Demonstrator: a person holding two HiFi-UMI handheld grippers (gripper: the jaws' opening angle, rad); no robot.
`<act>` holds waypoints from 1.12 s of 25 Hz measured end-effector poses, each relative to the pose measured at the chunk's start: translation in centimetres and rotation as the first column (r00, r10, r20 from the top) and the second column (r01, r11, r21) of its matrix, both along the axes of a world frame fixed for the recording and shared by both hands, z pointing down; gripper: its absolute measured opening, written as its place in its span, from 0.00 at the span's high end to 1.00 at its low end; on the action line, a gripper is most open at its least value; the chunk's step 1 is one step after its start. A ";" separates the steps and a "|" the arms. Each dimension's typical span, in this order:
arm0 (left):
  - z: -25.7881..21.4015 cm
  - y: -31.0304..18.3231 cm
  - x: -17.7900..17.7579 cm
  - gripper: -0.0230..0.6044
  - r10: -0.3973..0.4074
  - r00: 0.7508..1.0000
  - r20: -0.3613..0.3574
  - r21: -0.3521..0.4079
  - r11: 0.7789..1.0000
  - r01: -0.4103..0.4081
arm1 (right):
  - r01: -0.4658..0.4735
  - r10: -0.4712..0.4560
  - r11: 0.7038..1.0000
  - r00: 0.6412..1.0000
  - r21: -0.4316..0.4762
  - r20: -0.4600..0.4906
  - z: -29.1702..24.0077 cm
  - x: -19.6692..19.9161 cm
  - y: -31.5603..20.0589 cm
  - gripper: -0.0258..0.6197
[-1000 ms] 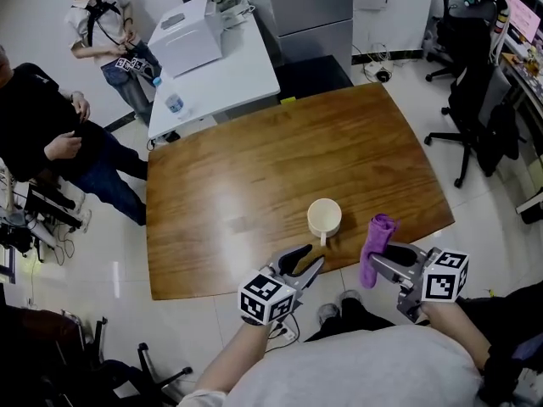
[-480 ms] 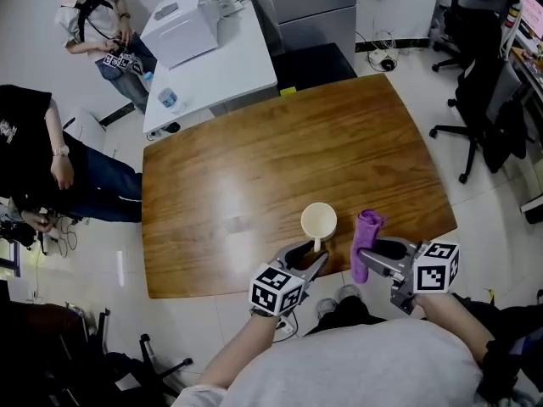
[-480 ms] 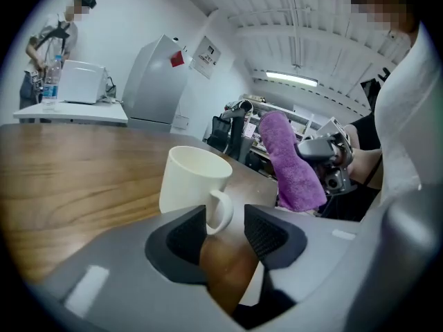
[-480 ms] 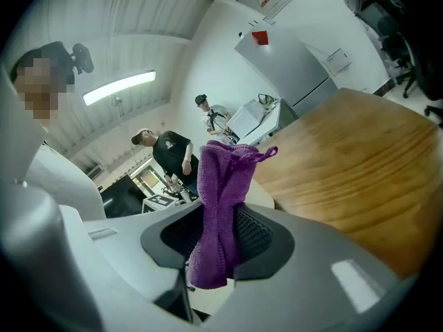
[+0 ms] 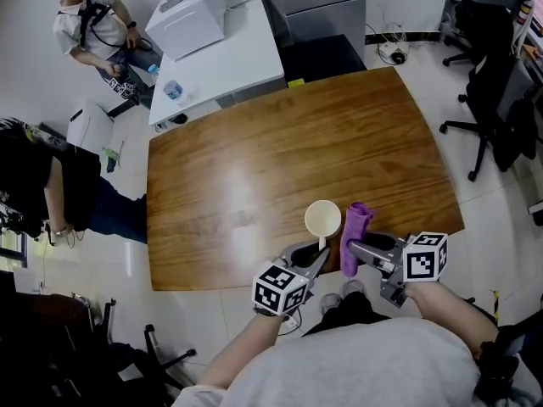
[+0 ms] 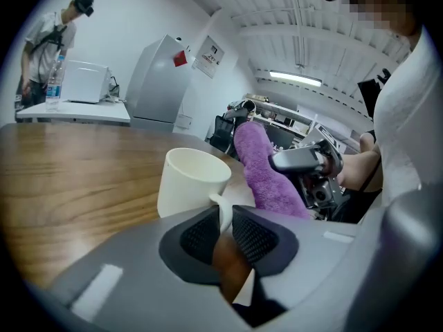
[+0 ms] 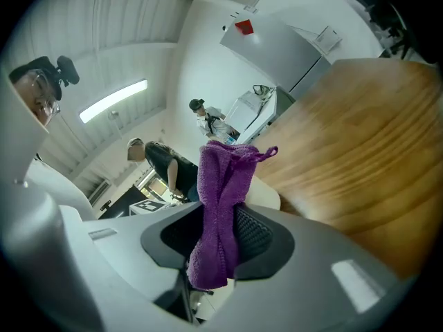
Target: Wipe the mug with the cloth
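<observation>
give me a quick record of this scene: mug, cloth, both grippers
mug: upright on table, near its front edge
cloth: purple, bunched, right of mug; contact with mug unclear
left gripper: jaws closing, mug handle between them
right gripper: shut on cloth

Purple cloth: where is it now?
Head view, lower centre: the purple terry cloth is clamped in the right tool, just right of the cream ceramic mug.
</observation>
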State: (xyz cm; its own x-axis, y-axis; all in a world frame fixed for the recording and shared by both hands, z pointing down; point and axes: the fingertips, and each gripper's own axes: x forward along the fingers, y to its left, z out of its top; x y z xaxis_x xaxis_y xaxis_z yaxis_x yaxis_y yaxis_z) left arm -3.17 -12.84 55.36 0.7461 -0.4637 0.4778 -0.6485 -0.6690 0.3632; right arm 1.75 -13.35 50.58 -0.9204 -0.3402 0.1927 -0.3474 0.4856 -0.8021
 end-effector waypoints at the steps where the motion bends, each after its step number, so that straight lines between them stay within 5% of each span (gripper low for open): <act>1: 0.0 0.1 0.2 0.88 0.003 1.000 0.000 -0.001 1.000 -0.003 | -0.009 0.009 1.000 1.000 -0.009 0.013 0.1 -0.2 -0.1 0.75; 10: 0.1 0.4 0.6 0.88 0.013 1.000 -0.001 -0.004 1.000 -0.013 | -0.059 0.063 0.993 0.997 -0.099 0.046 2.7 -0.8 -0.8 0.75; 20: 0.2 0.4 0.5 0.89 0.038 0.999 0.021 0.008 0.999 -0.039 | -0.033 0.006 0.978 0.991 -0.205 -0.132 7.6 -1.2 -0.7 0.75; 28: 0.1 0.5 -0.1 0.89 0.036 0.999 0.029 0.019 0.999 -0.036 | 0.000 -0.034 0.979 0.986 -0.204 -0.163 7.1 -1.0 -0.8 0.75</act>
State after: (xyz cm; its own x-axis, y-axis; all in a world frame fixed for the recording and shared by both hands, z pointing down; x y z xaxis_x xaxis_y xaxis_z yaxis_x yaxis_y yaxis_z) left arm -3.25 -12.30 55.50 0.7487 -0.4463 0.4902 -0.6337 -0.6988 0.3318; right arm 0.75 -14.15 57.67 -0.8756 -0.2630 0.4051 -0.4758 0.3254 -0.8171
